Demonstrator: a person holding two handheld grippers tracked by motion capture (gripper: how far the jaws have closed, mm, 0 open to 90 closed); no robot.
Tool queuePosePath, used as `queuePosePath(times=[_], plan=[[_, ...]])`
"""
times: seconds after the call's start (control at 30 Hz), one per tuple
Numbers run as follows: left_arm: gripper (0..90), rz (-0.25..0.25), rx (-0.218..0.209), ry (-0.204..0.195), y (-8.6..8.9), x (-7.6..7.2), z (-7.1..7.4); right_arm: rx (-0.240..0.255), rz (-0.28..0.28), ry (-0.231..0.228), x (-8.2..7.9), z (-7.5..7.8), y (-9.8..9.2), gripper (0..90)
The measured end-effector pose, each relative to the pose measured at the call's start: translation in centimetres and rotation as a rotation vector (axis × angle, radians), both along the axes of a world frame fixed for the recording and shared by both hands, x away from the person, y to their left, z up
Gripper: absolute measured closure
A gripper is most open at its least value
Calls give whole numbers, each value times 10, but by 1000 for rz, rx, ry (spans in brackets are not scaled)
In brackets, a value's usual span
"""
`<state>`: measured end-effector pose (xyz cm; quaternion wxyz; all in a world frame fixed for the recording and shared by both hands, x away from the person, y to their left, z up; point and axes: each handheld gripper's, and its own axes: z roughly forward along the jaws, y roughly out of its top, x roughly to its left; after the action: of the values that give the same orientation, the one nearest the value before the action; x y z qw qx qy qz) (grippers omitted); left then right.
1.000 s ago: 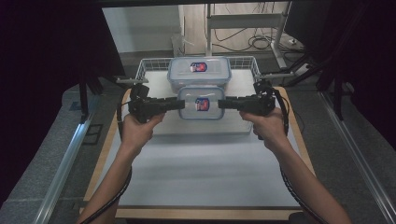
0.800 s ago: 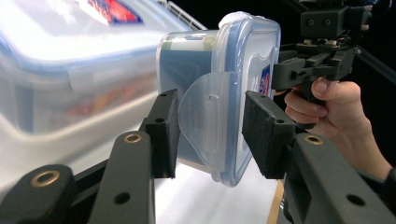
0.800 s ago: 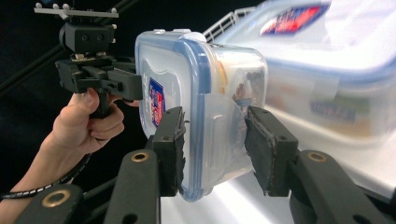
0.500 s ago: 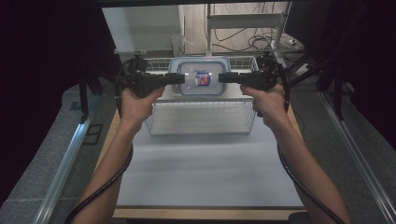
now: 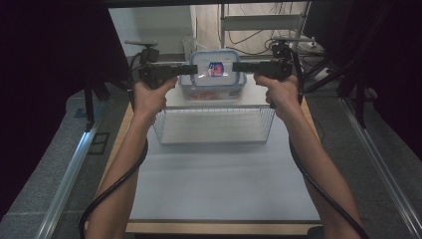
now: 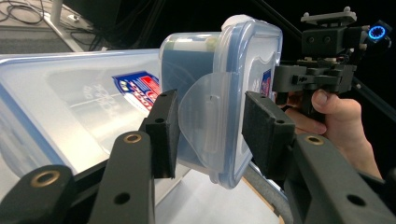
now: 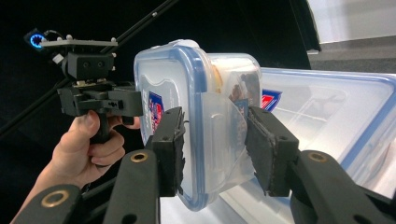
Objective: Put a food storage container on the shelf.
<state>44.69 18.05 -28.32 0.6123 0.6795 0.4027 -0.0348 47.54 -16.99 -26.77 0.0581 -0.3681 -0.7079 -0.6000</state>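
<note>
Above the far end of the white-topped wooden table (image 5: 219, 184), beyond the empty wire basket (image 5: 214, 127), we hold a small clear plastic food container with a blue-rimmed snap lid (image 5: 213, 72) in the air between our two grippers. It hangs over a larger clear lidded box of the same make (image 6: 70, 102), which the gripper views show just below it.

We judge this to be the carrying step: the small container is lifted and on its way to be set down. The next move calls for keeping both hands level and evenly spaced, then lowering together so neither end slips.

The basket is thin chromed wire in a fine rectangular grid. Both boxes are smooth, glossy, round-cornered, each with a red-and-blue label on the lid.

The left gripper (image 6: 210, 128) clamps its black foam-faced pads across one translucent lid flap. The right gripper (image 7: 215, 140) does the same on the flap (image 7: 219, 135) at the opposite end. Through the small container's wall something brownish shows; we cannot tell what.
</note>
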Motion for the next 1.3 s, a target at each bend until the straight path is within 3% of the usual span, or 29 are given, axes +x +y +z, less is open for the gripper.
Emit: queuePosePath(times=[0.13,0.27,0.33,0.37,0.47,0.67,0.83,0.97,1.17,1.3], plan=[[569,12,-1,16,1,5,-3,12,-1,22,9,-4,2,575],[565,35,1,5,1,5,-3,25,1,41,12,-8,3,575],[560,73,39,-22,-1,3,-1,27,0,44,13,-8,3,577],[591,76,64,-33,-3,3,0,15,-4,44,13,-8,4,568],[546,106,124,-38,-10,2,2,-32,-27,25,12,-6,9,532],[519,112,117,-16,-13,5,0,-30,-49,20,17,-7,10,512],[479,121,86,-3,-13,6,-3,-31,-73,12,22,-7,10,505],[414,125,64,13,-11,7,-5,-61,-102,-13,24,-5,13,466],[383,140,61,-37,-10,3,-2,-73,-131,-60,25,-7,19,422],[374,151,70,-91,-6,-8,3,-125,-161,-134,18,-3,16,426]])
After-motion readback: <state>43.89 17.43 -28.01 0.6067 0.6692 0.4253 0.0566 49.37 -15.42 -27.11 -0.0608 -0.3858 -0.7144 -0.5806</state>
